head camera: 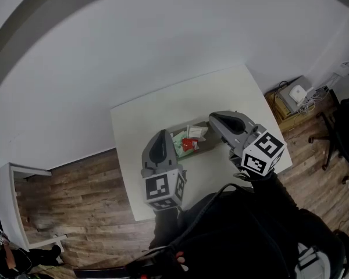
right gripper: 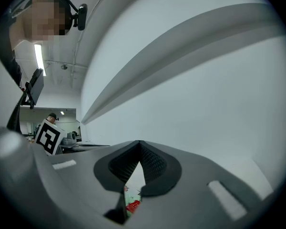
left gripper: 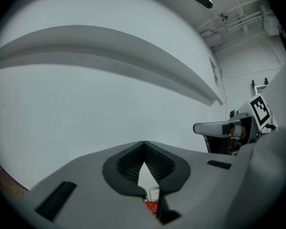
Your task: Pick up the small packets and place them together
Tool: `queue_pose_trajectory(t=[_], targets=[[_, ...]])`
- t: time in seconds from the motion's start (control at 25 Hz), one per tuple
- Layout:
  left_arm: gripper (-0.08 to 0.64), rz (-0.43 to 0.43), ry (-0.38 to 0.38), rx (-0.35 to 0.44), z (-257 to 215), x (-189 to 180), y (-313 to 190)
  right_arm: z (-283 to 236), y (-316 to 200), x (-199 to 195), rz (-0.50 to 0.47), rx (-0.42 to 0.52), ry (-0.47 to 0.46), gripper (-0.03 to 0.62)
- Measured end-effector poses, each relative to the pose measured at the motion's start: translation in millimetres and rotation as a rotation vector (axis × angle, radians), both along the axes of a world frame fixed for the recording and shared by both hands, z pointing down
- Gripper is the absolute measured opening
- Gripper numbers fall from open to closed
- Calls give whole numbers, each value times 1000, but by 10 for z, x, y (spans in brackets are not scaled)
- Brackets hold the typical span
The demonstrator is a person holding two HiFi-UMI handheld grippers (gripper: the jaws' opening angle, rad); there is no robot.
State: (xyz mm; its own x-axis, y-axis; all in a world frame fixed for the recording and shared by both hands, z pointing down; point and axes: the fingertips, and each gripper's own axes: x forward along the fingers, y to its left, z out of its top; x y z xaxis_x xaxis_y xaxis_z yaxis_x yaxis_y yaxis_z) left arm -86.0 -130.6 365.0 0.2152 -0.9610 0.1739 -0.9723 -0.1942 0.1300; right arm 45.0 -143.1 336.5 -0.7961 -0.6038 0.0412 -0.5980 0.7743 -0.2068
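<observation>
A small heap of thin packets (head camera: 189,139), white, green and red, lies near the middle of the white square table (head camera: 139,127), on a dull brown patch (head camera: 208,143) that may be a tray or a mat; I cannot tell which.

The left gripper (head camera: 162,134), a grey plastic claw with a black-and-white marker cube, hangs just beside the heap on its left. Its jaws are closed tip to tip and grip nothing. Through the slot under the tips in its own view shows a red-and-white packet (left gripper: 151,204) of the heap, lying below and apart from the jaws.

The right gripper (head camera: 213,118), of the same make, is just beside the heap on its right. Its jaws are likewise pressed together and empty, and its own view shows a red packet (right gripper: 132,205) of the heap beneath them
</observation>
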Motion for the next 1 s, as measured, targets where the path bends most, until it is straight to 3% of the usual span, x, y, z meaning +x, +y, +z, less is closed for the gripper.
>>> queue_pose_trajectory(t=[0.36,1.0], targets=[[0,7,6,-36,72,8,17,39,7,-24,-8,-9,9,0],[0,-9,9,-5,22,-26,13,35,22,-47,-22,-18,-14,0]])
